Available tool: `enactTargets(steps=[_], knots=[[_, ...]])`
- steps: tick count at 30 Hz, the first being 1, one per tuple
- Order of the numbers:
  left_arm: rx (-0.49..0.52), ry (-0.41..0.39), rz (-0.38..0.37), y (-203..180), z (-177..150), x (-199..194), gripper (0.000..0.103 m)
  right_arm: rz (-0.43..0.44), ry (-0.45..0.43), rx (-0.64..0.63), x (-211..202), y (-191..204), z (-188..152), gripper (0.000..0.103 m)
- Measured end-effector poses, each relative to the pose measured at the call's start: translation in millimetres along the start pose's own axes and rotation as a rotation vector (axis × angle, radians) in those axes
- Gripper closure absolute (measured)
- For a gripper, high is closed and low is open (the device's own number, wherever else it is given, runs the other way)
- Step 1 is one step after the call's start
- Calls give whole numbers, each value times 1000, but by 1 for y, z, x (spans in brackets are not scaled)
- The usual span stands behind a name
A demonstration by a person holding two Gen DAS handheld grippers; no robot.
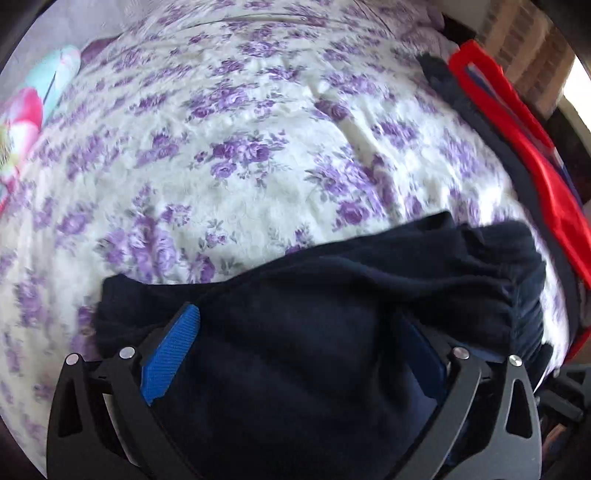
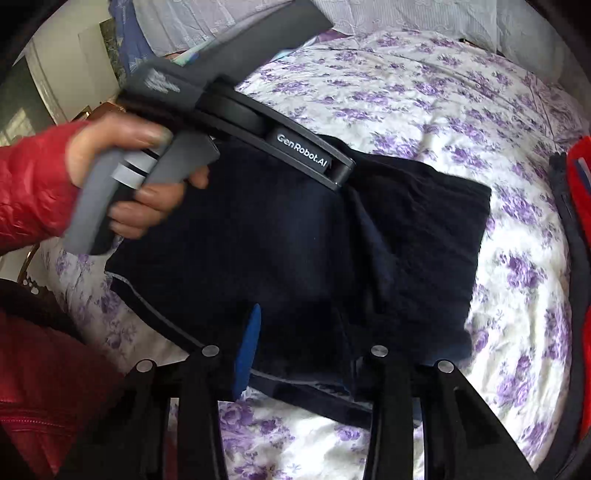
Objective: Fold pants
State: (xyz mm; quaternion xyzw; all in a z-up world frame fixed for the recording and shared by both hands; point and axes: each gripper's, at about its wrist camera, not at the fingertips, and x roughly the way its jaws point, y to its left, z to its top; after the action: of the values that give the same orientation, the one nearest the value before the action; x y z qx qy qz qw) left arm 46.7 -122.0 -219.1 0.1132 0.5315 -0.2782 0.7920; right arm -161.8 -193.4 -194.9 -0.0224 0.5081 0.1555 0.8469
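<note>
Soft dark pants (image 2: 295, 236) lie folded on the flowery bed (image 2: 424, 99).
They flop, so we pinch thick edges; left tongs (image 1: 295, 354) and right tongs (image 2: 310, 350) look wide, maybe touching cloth.

A home bedroom is indicated by a bed spread with a purple-flowered quilt (image 2: 424, 110) and pillows (image 2: 424, 14) at the far end.
</note>
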Motion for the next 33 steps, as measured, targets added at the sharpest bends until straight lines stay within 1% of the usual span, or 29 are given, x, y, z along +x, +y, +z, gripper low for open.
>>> enactTargets(steps=[2, 5, 7, 9, 10, 11, 14, 15, 16, 17, 18, 19, 20, 21, 22, 23, 24, 25, 26, 27, 28, 29, 30, 31, 33], knots=[[-6, 5, -2, 2, 2, -2, 4, 1, -7, -2, 0, 1, -2, 63], [-17, -6, 24, 1, 2, -16, 4, 8, -17, -5, 2, 0, -2, 61], [-52, -49, 7, 10, 0, -34, 4, 19, -21, -4, 2, -1, -2, 61], [-107, -96, -23, 28, -10, -54, 4, 32, -36, -6, 2, -4, -2, 60], [-129, -101, -24, 34, -12, -59, 4, 36, -45, -8, 3, -4, -2, 59], [-178, -101, -22, 49, -22, -64, 4, 39, -51, -12, 5, -7, -1, 58], [-302, -74, -47, 83, -48, -66, 5, 47, -63, -12, 5, -9, -2, 57], [-373, -51, -77, 98, -63, -66, 5, 52, -69, -6, 4, -9, -5, 57], [-413, -39, -96, 105, -75, -66, 5, 60, -78, -1, 4, -9, -6, 54], [-456, -23, -116, 111, -87, -65, 5, 71, -91, 2, 3, -9, -7, 49], [-501, 9, -135, 116, -102, -61, 5, 77, -99, 5, 3, -7, -8, 46], [-517, 35, -154, 116, -112, -56, 5, 84, -102, 8, 3, -6, -8, 39], [-516, 56, -176, 114, -119, -52, 5, 92, -100, 7, 4, -3, -8, 29], [-478, 59, -178, 108, -122, -52, 5, 90, -93, -6, 5, 1, -6, 24], [-418, 62, -177, 99, -121, -54, 5, 79, -83, -23, 7, 6, -5, 16], [-371, 65, -191, 90, -121, -56, 5, 48, -68, -40, 9, 11, -2, 15], [-300, 67, -218, 78, -119, -56, 5, 32, -54, -46, 8, 15, 0, 14], [-227, 71, -218, 64, -118, -57, 5, 27, -41, -33, 5, 17, 4, 15], [-178, 75, -202, 56, -118, -55, 5, 44, -58, 15, -5, 14, 6, 15], [-103, 83, -151, 42, -121, -51, 4, 69, -109, 72, -17, 7, 8, 15], [-77, 76, -127, 37, -123, -49, 4, 79, -159, 118, -29, -1, 9, 14], [-80, 61, -128, 37, -125, -49, 4, 73, -225, 185, -46, -15, 10, 12], [-107, 57, -152, 41, -127, -48, 4, 64, -263, 240, -56, -28, 9, 8], [-126, 56, -166, 44, -127, -47, 4, 65, -280, 285, -62, -40, 8, 3], [-142, 47, -168, 44, -126, -46, 4, 91, -276, 393, -65, -74, 4, 3]])
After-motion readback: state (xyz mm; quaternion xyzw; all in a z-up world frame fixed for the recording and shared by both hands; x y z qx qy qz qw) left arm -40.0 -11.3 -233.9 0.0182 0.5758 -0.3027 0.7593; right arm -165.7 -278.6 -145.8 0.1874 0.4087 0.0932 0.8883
